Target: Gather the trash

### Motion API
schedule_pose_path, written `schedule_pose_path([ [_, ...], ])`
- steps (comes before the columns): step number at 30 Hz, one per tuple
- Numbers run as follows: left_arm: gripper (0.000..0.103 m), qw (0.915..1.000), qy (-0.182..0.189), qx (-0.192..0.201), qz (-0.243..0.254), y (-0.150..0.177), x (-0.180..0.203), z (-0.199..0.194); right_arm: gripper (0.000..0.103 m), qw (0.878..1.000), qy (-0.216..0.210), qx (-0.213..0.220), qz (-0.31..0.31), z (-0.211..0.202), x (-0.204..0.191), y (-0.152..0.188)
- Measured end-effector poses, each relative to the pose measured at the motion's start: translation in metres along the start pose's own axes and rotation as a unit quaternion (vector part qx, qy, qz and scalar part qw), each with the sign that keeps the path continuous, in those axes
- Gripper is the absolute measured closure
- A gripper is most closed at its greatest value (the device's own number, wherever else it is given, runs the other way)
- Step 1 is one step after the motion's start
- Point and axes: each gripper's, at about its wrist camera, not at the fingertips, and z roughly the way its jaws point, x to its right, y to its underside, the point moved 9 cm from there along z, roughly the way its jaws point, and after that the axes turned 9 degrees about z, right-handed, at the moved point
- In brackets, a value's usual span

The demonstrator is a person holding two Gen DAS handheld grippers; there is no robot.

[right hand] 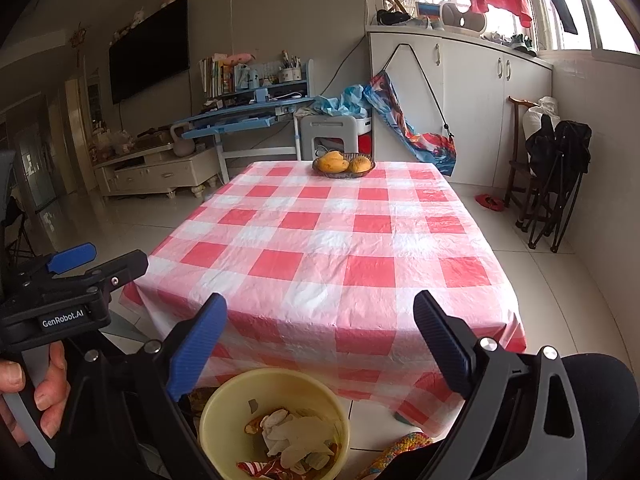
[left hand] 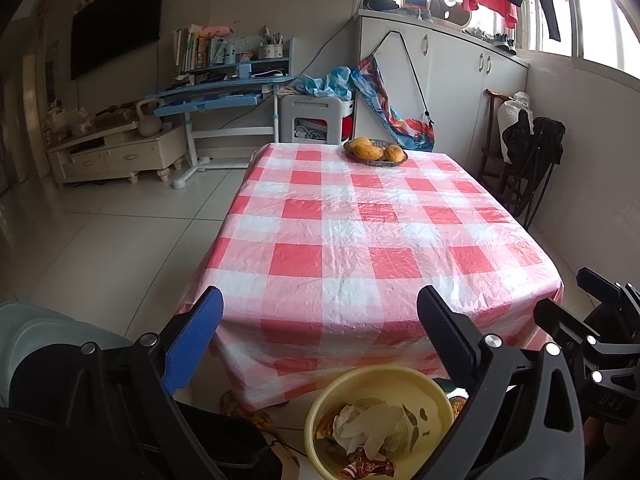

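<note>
A pale yellow bin [left hand: 432, 392] stands on the floor at the near edge of the table [left hand: 360, 220], which wears a red and white checked cloth. Inside the bin lies trash [left hand: 372, 428]: crumpled white paper and a red-striped wrapper. My left gripper [left hand: 320, 296] hangs above the bin, open, nothing between its fingers. In the right wrist view the same bin [right hand: 224, 412] and trash [right hand: 296, 436] sit below my right gripper [right hand: 320, 302], also open and empty. A hand [right hand: 44, 392] holds the left gripper [right hand: 80, 264] at that view's left edge.
A dark basket of yellow fruit [left hand: 376, 150] sits at the table's far edge. Beyond it are a blue desk [left hand: 224, 92], a white stool [left hand: 316, 118] and white cupboards [left hand: 460, 80]. Folded black chairs [right hand: 556, 184] and a red slipper [right hand: 490, 202] are at the right.
</note>
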Motion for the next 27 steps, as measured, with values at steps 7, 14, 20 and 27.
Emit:
schedule_pose_path([
  [7,0.008,1.0,-0.001,0.003,-0.001,-0.001,0.0003,-0.0008,0.012,1.0,0.001,0.0,0.001,0.0002,0.0003,0.0004],
  [14,0.008,1.0,-0.003,0.004,0.001,-0.0024,0.0006,-0.0024,0.012,1.0,0.001,0.0,0.001,0.0003,0.0003,0.0005],
  [20,0.007,0.9999,-0.009,0.003,0.005,-0.0056,-0.0012,-0.0047,0.011,1.0,0.001,-0.001,0.001,0.0003,0.0004,0.0005],
  [27,0.007,0.9999,-0.013,-0.001,0.008,-0.0068,-0.0025,-0.0046,0.011,1.0,0.001,0.0,0.001,0.0,0.0004,0.0003],
])
